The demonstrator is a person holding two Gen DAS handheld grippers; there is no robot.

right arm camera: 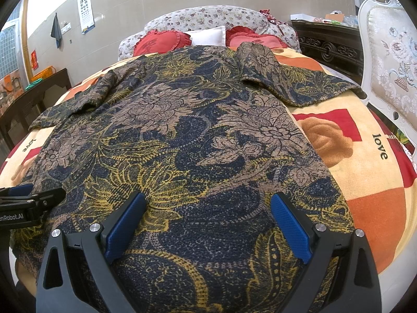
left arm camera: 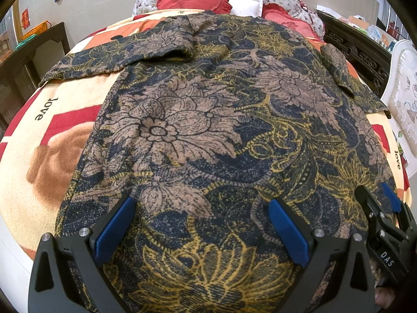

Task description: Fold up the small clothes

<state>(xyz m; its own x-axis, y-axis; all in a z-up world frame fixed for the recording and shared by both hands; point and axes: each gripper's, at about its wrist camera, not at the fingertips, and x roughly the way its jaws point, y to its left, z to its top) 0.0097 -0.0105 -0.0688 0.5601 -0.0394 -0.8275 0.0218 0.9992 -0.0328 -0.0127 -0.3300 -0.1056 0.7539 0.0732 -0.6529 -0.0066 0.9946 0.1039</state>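
A dark floral garment (left arm camera: pixel 208 120) in navy, tan and yellow lies spread flat on the bed, collar end far, hem near me; the right wrist view shows the same garment (right arm camera: pixel 182 135). Its two short sleeves (left arm camera: pixel 117 54) (right arm camera: pixel 307 83) stick out to the sides. My left gripper (left arm camera: pixel 202 206) hovers open over the hem's left half, blue pads wide apart, nothing between them. My right gripper (right arm camera: pixel 208 200) is open over the hem's right half, and shows as the right gripper (left arm camera: pixel 378 195) at the edge of the left wrist view.
The bed carries a cream, red and orange blanket (left arm camera: pixel 52 135) printed with "love". Red heart cushions (right arm camera: pixel 161 43) and a white pillow (right arm camera: pixel 208 36) lie at the head. Dark wooden furniture (left arm camera: pixel 28 60) flanks the left, a white upholstered chair (right arm camera: pixel 391 52) the right.
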